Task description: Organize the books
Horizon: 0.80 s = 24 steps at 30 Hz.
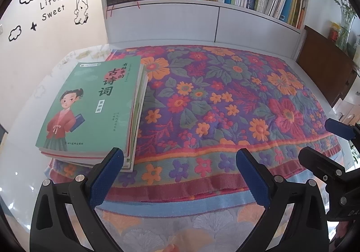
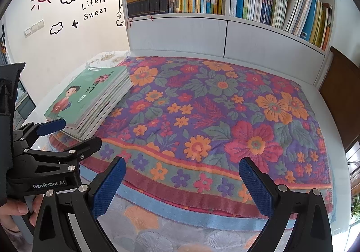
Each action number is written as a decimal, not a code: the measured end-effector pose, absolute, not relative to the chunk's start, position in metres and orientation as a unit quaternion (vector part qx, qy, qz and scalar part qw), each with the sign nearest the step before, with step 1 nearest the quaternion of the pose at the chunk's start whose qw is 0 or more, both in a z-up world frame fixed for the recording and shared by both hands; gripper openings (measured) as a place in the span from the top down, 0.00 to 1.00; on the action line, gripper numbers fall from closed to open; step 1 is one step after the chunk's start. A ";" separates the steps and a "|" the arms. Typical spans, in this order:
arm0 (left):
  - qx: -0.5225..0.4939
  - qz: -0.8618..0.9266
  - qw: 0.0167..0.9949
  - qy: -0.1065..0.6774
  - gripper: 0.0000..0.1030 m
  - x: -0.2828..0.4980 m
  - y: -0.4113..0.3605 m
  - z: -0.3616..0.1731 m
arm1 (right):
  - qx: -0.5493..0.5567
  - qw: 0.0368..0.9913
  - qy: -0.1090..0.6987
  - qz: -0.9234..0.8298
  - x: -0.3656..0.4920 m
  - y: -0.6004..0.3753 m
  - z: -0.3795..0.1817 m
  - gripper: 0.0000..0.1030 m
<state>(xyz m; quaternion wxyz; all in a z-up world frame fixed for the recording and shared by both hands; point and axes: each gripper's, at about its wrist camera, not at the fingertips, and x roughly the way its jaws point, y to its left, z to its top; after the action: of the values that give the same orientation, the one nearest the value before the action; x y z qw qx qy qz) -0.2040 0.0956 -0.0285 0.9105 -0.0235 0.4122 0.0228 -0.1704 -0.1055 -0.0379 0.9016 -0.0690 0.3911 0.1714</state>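
Hovering low over the near edge of the counter [image 1: 27, 116], both tools hang with jaws spread wide and nothing between them: the left tool [image 1: 180, 175] fills the bottom of its own view, and the right tool [image 2: 182, 182] does the same in its view. Each also shows at the side of the other's frame, so the 2 sit close side by side.

The stack of books [image 1: 94, 112] lies flat at the left of the frame, a green cover with a drawn child on top, its near corner just beside the left tool's left finger [image 1: 105, 182]. It rests partly on the floral cloth [image 1: 225, 98] and partly on the bare white surface; stacking them squared up likely keeps them easy to grab as 1 block.

The bookshelf [image 2: 227, 17] across the upper frame holds upright rows: dark volumes at the upper left, yellow and green spines in the middle, and blue and white ones leaning at the upper right. I judge the stack is still to be shelved.
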 end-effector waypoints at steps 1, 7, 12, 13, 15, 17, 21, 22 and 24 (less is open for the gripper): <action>-0.023 0.025 0.911 0.411 0.02 -0.204 0.096 -0.028 | -0.068 0.902 0.391 0.171 -0.170 -0.105 -0.038 0.03; -0.027 0.025 0.910 0.412 0.02 -0.202 0.098 -0.029 | -0.070 0.901 0.392 0.173 -0.169 -0.103 -0.040 0.03; -0.018 0.028 0.913 0.406 0.01 -0.202 0.097 -0.028 | -0.071 0.900 0.393 0.172 -0.170 -0.099 -0.041 0.03; -0.019 0.027 0.913 0.406 0.01 -0.202 0.098 -0.028 | -0.073 0.900 0.393 0.172 -0.170 -0.098 -0.041 0.03; -0.021 0.024 0.913 0.406 0.01 -0.202 0.098 -0.029 | -0.074 0.900 0.394 0.172 -0.170 -0.098 -0.041 0.03; -0.020 0.024 0.914 0.405 0.01 -0.202 0.098 -0.028 | -0.074 0.900 0.393 0.172 -0.171 -0.098 -0.041 0.03; -0.015 0.027 0.913 0.406 0.01 -0.202 0.097 -0.029 | -0.074 0.900 0.394 0.171 -0.170 -0.097 -0.041 0.03; -0.011 0.031 0.913 0.406 0.01 -0.202 0.097 -0.029 | -0.073 0.900 0.394 0.172 -0.170 -0.097 -0.041 0.03; -0.008 0.034 0.914 0.405 0.01 -0.202 0.096 -0.029 | -0.072 0.900 0.394 0.172 -0.171 -0.097 -0.041 0.03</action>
<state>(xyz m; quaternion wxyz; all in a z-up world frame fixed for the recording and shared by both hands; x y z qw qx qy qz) -0.2022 0.0956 -0.0286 0.9135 -0.0078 0.4053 0.0339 -0.1709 -0.0974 -0.0411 0.8997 -0.0722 0.3944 0.1725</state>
